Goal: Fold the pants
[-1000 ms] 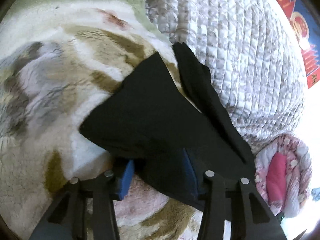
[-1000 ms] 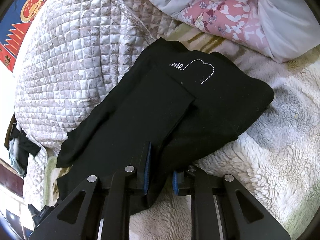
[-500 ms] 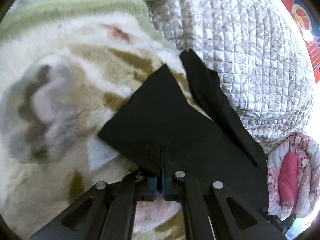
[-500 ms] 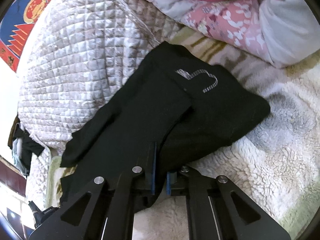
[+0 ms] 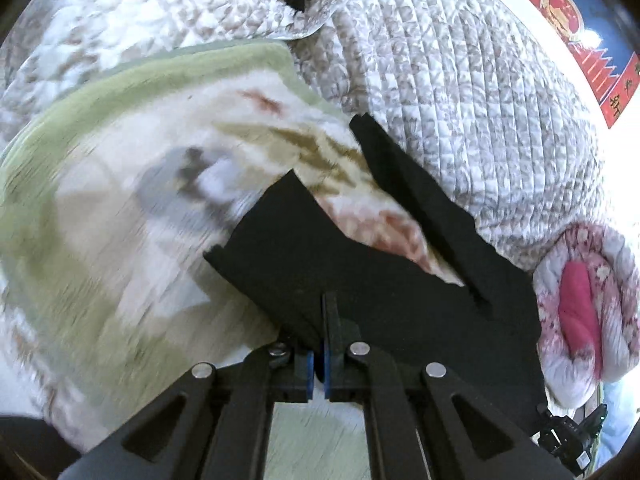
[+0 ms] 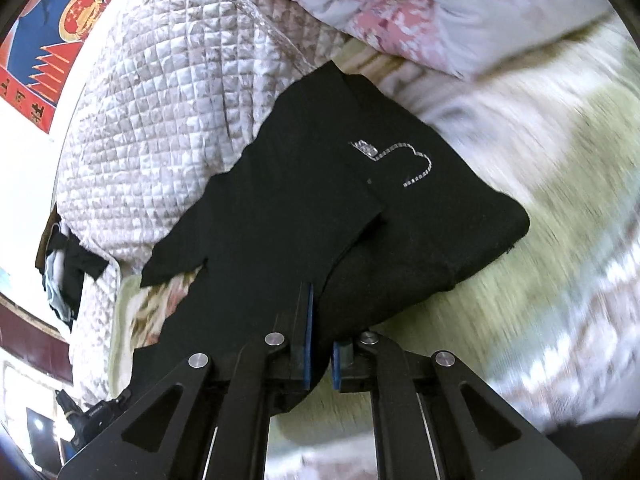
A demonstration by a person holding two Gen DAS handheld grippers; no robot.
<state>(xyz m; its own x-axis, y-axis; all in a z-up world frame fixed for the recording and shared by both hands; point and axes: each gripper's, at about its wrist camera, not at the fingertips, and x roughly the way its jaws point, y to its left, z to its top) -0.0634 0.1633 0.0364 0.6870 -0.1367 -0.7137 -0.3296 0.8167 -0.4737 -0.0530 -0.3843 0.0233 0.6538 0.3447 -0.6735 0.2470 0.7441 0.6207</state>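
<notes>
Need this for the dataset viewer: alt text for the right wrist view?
The right claw is shut on the near edge of black pants bearing a small stitched outline, lying on a fleecy blanket. A quilted bedspread rises behind on the left, with a pink floral quilt at the top.

A second ago the left gripper (image 5: 323, 344) stood open around an edge of the black pants (image 5: 360, 280); it is now clamped on that fabric. The right gripper (image 6: 320, 344) has been pinched tighter on its fold. The pants have been lifted off the fleece blanket (image 5: 120, 200), and blanket has been uncovered between the two legs.
</notes>
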